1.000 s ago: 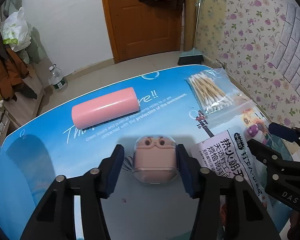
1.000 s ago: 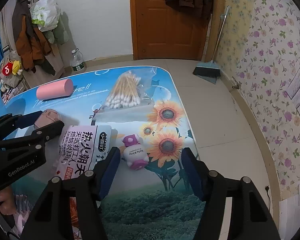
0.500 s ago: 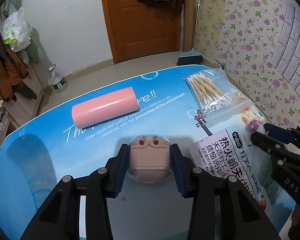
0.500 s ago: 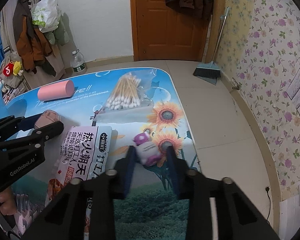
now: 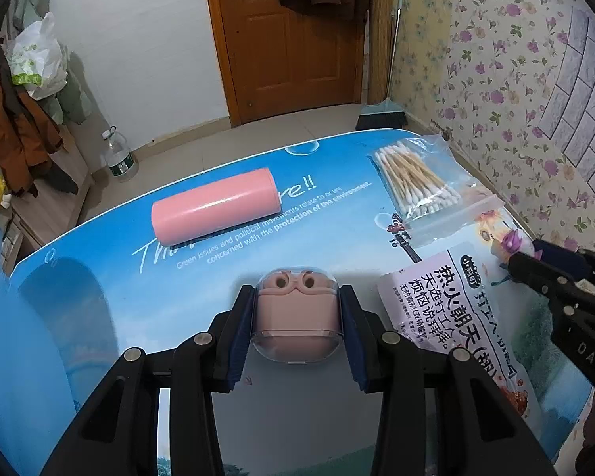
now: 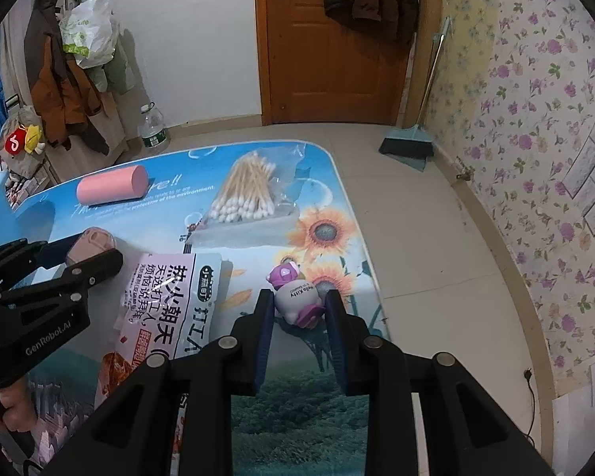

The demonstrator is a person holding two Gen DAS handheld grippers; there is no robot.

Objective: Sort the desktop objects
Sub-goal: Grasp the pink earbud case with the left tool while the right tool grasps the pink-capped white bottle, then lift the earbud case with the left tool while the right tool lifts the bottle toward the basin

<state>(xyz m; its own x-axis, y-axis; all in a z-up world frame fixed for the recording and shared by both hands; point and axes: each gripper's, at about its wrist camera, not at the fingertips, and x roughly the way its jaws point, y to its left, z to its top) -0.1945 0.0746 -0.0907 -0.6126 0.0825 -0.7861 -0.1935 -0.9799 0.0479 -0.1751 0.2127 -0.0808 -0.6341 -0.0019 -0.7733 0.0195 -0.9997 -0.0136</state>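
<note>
Left grip: the left gripper (image 5: 297, 313) is closed about a third of its travel onto the small pink earbud case in a clear plastic shell (image 5: 296, 311), blue pads pressed flat on its two sides, the case near the middle of the table.
Right grip: the right gripper (image 6: 299, 305) is drawn in narrow around the little white and purple Hello Kitty figurine (image 6: 297, 297), which sits tilted between the pads near the table's right edge, over the sunflower print.
Step in hand: both grasps look made and the lift not yet begun (my judgement from how the objects sit low at the table).
Lifting well: raise each hand straight up before carrying sideways, so neither thing drags on the glossy printed blue tablecloth (image 5: 99, 277).
Case handling: the clear shell is smooth and rounded at the bottom, so it may slide out downward; keep the pads level and the squeeze firm.
Figurine handling: it is round and leaning, held at its body, not its base (likely to swivel), so move slowly and avoid turning the wrist.
Neighbours: the pale pink snack packet with black Chinese lettering (image 6: 170, 297) lies between the two grippers, just beside both; keep the fingers off its edge on the way up.
Left alone: the pink cylinder (image 5: 214, 206) and the clear bag of cotton swabs (image 5: 416, 186) lie further back, well apart from both grips.
Destination: no bin or tray is identifiable, so I cannot tell where each belongs.
</note>
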